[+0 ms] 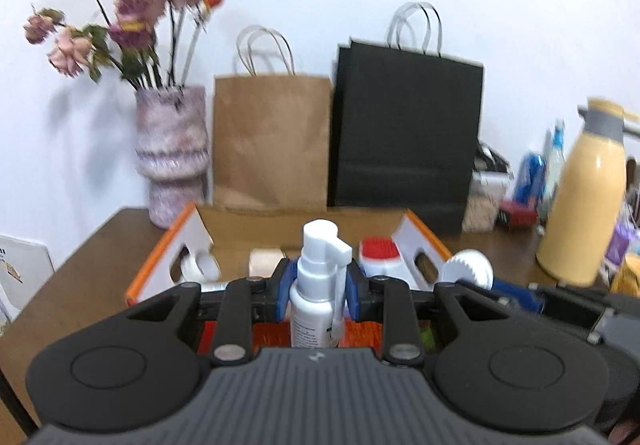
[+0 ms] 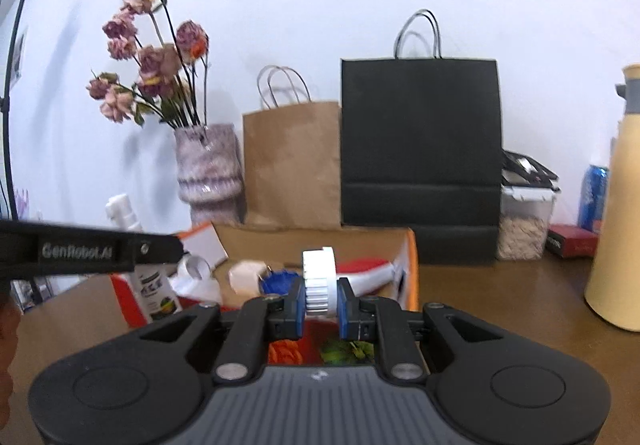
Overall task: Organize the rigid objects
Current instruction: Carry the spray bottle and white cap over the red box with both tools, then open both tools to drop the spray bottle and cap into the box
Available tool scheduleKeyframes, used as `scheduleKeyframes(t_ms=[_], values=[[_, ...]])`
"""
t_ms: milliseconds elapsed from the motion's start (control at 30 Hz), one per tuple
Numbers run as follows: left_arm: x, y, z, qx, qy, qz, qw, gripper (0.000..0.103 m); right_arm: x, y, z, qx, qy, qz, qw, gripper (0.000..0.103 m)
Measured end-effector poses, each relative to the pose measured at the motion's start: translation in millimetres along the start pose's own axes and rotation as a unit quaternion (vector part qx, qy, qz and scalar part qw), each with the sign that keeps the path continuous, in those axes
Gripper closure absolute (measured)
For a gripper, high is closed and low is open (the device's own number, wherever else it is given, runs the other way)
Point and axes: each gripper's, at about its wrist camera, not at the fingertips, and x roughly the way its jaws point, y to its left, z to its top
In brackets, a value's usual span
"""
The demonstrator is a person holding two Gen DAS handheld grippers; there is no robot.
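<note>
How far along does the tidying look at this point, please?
Midway. Done: a red and white brush and a tape roll lie in the cardboard box. In hand: the left gripper holds a spray bottle; the right gripper holds a ridged white cap. Left: placing both.

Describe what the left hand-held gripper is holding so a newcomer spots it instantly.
Start at the orange-edged cardboard box in front of the paper bags. Above it, the left hand-held gripper clamps an upright white spray bottle. Unlike the right's ridged disc, it has a pump head with a folded-down nozzle.
</note>
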Motion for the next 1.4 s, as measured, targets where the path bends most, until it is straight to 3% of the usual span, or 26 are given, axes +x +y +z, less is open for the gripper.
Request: scheduleKeyframes(t_ms=[167, 767, 1400], values=[[9, 11, 17, -0.021, -0.022, 0.013, 0.9995, 0.075, 15, 11, 14, 0.000, -0.016, 0.001, 1.000, 0.088], [73, 34, 35, -0.025, -0.024, 0.054, 0.9979, 0.075, 84, 12, 32, 0.003, -0.004, -0.007, 1.000, 0.088], [123, 46, 32, 0.003, 0.011, 0.073, 0.9973, 0.073, 134, 6, 34, -0.015, 0.039, -0.002, 0.999, 0.088]])
